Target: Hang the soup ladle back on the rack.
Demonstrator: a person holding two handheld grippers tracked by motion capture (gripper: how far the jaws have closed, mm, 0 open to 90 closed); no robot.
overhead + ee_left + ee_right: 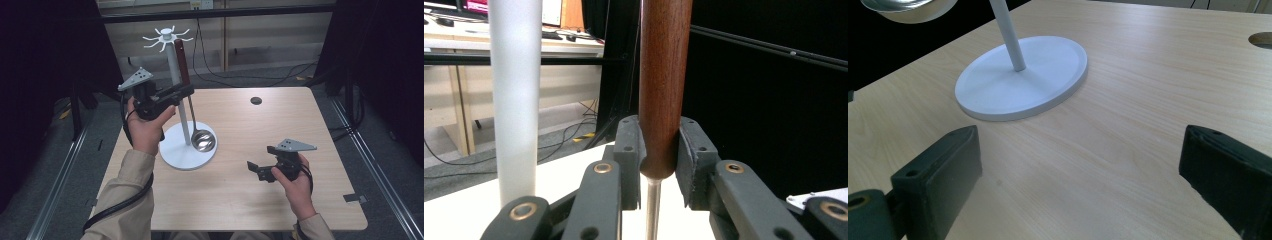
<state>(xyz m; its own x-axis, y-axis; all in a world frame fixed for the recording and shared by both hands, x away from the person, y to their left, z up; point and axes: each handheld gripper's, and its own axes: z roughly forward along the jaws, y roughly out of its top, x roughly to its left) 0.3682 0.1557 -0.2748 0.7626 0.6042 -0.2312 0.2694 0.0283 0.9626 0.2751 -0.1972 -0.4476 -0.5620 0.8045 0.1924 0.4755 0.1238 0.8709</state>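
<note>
Left gripper (pixel 186 90) is being held raised above the far-left part of the light wooden table (pixel 280 130), its jaws clamped on the lower end of a ladle's (pixel 191 107) dark wooden handle. In the left gripper view the gripper (pixel 658 165) is pinching the handle where the wood ends and the steel shank begins; the handle is standing close to upright between the pads (pixel 630 150). The ladle is hanging bowl-down, its shiny bowl (pixel 202 139) sitting over the near-right part of the white round base (pixel 175 155) of the utensil stand; whether the bowl is touching the base cannot be told. The stand's white pole (pixel 515 95) is rising just beside the handle, on its left in the left gripper view, apart from it. The stand's hook crown (pixel 167 36) is spreading out at the top, with the handle's upper end reaching up close beneath it. Right gripper (pixel 256 168) is being held low over the near-right part of the table, well apart from the ladle, jaws spread wide with nothing between them. In the right gripper view the gripper (pixel 1083 175) is facing the stand's base (pixel 1048 75) across bare wood.
</note>
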